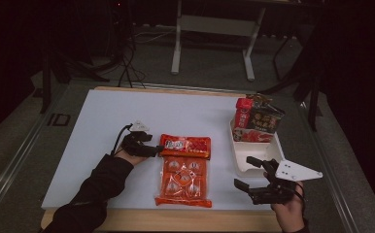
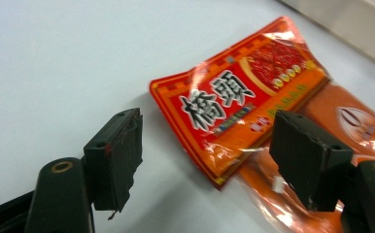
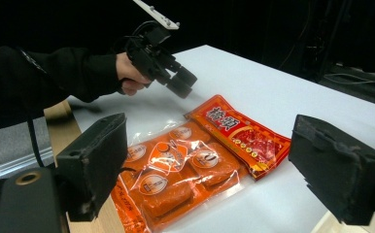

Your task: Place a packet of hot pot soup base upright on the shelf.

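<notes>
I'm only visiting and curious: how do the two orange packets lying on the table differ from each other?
The red-and-orange packet is opaque, printed with large characters, and smaller; the clear packet is see-through, showing separate orange portions inside, and bigger. The printed one lies crosswise, farther from the person, at the left gripper; the clear one lies lengthwise, reaching toward the table's near edge. Both lie flat, and the printed one overlaps the clear one's end.

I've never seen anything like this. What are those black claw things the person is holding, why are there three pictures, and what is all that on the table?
A person holds a hand-held tool in each hand: the left gripper and the right gripper, each with two black jaws, both open and holding nothing. One picture comes from a camera overhead; the other two come from cameras riding on each gripper. On the white table lie a small red-orange printed packet overlapping a larger clear orange pack of wrapped snacks. A white rectangular tray at the right holds more red packets.
</notes>
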The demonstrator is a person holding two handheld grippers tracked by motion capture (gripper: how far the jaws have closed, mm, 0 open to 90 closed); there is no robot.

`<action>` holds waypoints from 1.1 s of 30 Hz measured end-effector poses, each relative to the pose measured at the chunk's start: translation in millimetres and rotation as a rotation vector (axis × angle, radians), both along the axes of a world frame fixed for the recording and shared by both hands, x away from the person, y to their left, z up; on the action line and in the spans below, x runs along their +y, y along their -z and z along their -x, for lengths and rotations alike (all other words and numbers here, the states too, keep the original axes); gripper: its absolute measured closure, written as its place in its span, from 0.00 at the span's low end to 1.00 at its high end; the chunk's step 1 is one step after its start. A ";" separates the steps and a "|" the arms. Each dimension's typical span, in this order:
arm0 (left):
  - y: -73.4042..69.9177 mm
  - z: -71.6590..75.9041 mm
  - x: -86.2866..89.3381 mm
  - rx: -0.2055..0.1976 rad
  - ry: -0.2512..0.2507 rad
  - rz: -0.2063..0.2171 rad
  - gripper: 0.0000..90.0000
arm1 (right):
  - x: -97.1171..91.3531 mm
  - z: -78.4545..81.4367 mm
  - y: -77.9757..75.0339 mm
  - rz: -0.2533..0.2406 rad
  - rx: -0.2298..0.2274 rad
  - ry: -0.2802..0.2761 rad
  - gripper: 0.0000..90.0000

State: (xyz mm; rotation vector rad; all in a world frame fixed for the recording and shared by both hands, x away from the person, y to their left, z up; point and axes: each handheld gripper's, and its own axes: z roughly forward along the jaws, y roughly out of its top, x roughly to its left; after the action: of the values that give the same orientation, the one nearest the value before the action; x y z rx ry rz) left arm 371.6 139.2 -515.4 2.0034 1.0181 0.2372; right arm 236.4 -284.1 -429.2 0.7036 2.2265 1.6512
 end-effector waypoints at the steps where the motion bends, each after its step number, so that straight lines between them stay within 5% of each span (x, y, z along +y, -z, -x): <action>1: 1.9 -2.5 0.0 -0.002 -0.004 -0.009 0.32 | 0.8 -0.2 0.1 0.001 -0.002 0.000 0.16; 19: 29.4 -37.5 -11.8 0.117 0.004 -0.012 0.36 | 4.3 0.1 5.3 0.029 -0.004 0.001 0.15; 33: 29.9 -39.0 -27.4 0.150 0.116 0.022 0.61 | 4.1 -0.3 5.7 0.030 -0.001 -0.002 0.15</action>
State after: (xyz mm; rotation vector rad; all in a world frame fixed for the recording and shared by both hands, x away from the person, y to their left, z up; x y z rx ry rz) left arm 410.6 111.8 -545.3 2.0760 0.9882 0.0132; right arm 236.7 -280.0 -434.9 0.6927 2.2479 1.6149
